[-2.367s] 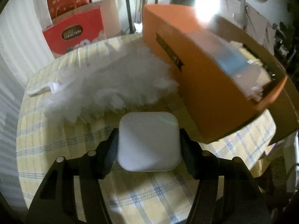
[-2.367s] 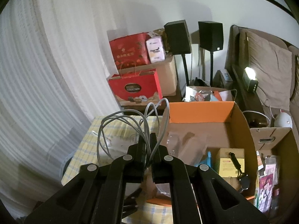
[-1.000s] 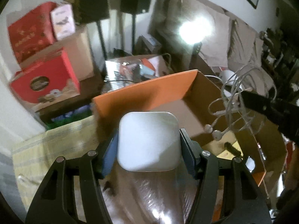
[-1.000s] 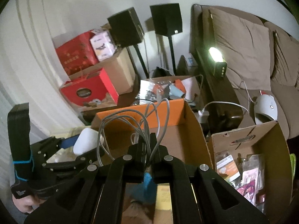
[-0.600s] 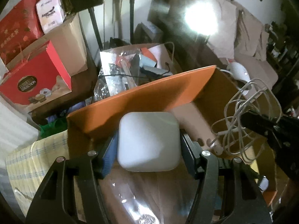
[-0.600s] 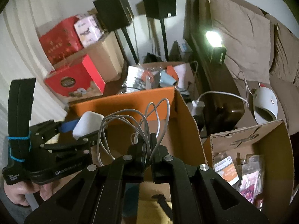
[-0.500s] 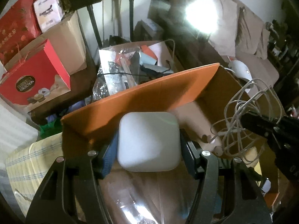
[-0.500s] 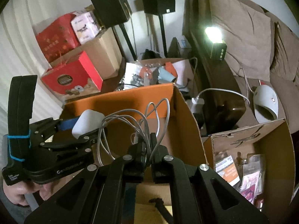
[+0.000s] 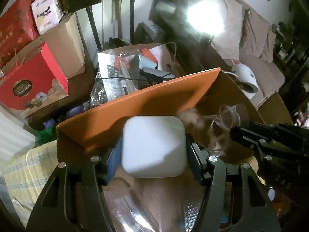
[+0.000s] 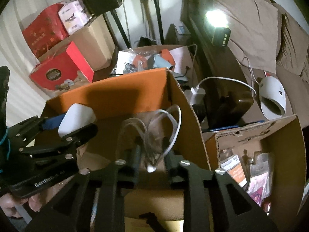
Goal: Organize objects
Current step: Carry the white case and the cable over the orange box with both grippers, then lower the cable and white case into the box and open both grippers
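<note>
My left gripper (image 9: 153, 152) is shut on a white rounded square case (image 9: 152, 135) and holds it just inside the orange cardboard box (image 9: 146, 98), near its far wall. In the right wrist view the same case (image 10: 77, 116) shows at the left, in the left gripper (image 10: 73, 127). My right gripper (image 10: 151, 150) is over the box's middle with its jaws opening. A blurred bundle of grey-white cable (image 10: 173, 119) hangs loose between the fingers. The left wrist view shows the cable (image 9: 218, 123) at the tip of the right gripper (image 9: 237, 133).
A second cardboard box (image 10: 280, 131) with packets stands at the right. Behind the orange box are an open box of clutter (image 10: 150, 60), a red gift box (image 10: 61, 71), speaker stands and a bright lamp (image 10: 216, 19). Yellow checked cloth (image 9: 25, 174) covers the table at the left.
Both grippers have sunk lower into the orange box. The right jaws have parted, and the cable bundle, pinched before, now slips loose between them. The left grip on the case is unchanged.
</note>
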`<state>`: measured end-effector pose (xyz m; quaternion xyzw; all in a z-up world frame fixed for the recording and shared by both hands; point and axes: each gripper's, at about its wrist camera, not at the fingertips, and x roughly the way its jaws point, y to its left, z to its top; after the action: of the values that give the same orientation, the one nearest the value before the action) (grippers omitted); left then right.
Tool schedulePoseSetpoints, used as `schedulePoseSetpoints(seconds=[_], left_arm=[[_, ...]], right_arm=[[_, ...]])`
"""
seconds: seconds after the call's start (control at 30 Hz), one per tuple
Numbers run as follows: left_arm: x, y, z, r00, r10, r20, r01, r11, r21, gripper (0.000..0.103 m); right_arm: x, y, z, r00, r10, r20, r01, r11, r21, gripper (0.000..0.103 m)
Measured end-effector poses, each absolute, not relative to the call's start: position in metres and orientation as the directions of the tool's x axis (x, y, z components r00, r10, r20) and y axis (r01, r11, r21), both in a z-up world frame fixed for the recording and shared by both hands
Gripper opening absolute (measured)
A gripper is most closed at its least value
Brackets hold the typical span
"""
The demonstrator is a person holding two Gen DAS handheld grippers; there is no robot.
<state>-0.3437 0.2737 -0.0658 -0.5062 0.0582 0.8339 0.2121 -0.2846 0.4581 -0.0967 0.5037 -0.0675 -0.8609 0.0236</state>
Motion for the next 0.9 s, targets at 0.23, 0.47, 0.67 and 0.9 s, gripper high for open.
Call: schedulePoseSetpoints(seconds=[0.23,0.47,0.67,0.9], left_arm=[[-0.341,0.268,-0.061,-0.383,0.332,-0.862,-0.387,-0.905,-0.176,0.059],[-0.347,0.262,-0.058,-0.360,0.375,-0.855,-0.319,-0.910,-0.265,0.059],[-0.356,0.243,-0.058,-0.335,0.453,-0.826,-0.239,-0.889,-0.391,0.059],[-0.356,0.229,-0.059,-0.299,0.569,-0.766,-0.143,-0.820,-0.554,0.059]], right_arm=[[-0.265,0.462,-0.072,-0.566,-0.179,-0.805,-0.008,-0.975,0.222,0.034],[-0.255,0.438,-0.062,-0.573,-0.265,-0.775,0.087,-0.961,0.264,0.031],[-0.252,0.430,-0.067,-0.572,-0.320,-0.755,0.104,-0.942,0.320,0.031],[-0.257,0.417,-0.070,-0.594,-0.347,-0.726,0.105,-0.928,0.358,0.031]])
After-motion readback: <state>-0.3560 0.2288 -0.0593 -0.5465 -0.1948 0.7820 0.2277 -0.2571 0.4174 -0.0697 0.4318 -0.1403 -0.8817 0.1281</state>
